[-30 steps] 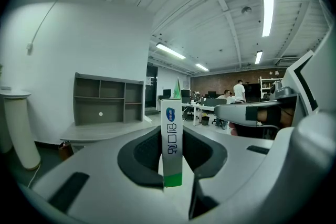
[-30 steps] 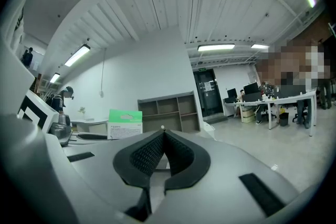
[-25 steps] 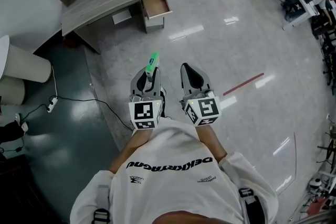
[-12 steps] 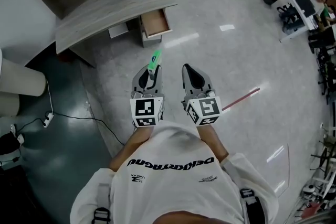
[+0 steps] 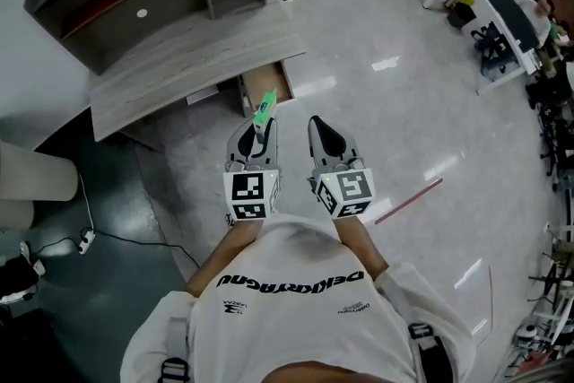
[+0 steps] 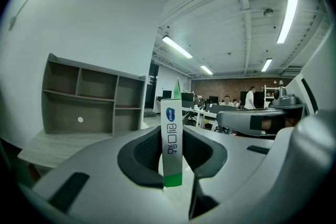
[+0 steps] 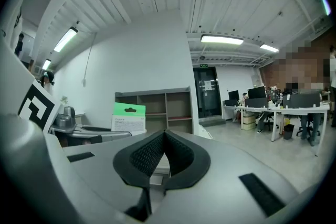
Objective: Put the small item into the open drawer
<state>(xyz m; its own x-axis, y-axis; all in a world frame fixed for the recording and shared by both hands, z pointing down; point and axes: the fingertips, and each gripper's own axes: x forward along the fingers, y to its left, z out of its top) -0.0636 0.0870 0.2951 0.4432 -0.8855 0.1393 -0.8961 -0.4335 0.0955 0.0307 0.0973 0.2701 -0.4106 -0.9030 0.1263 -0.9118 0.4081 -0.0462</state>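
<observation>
The left tool (image 5: 255, 137) grips the small green-and-white pack (image 6: 171, 139) upright between its jaws. The right tool (image 7: 164, 139) beside it is closed and empty. The open drawer (image 5: 273, 78) under the desk (image 5: 179, 58) lies ahead of the left tool, so the approach and release are yet to be done.

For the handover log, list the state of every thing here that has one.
Flat green-and-white packet: held upright, not yet in the drawer.
Left gripper: jaws shut on the packet.
Right gripper: jaws shut, empty.
Wooden drawer under the grey desk: pulled open.
</observation>
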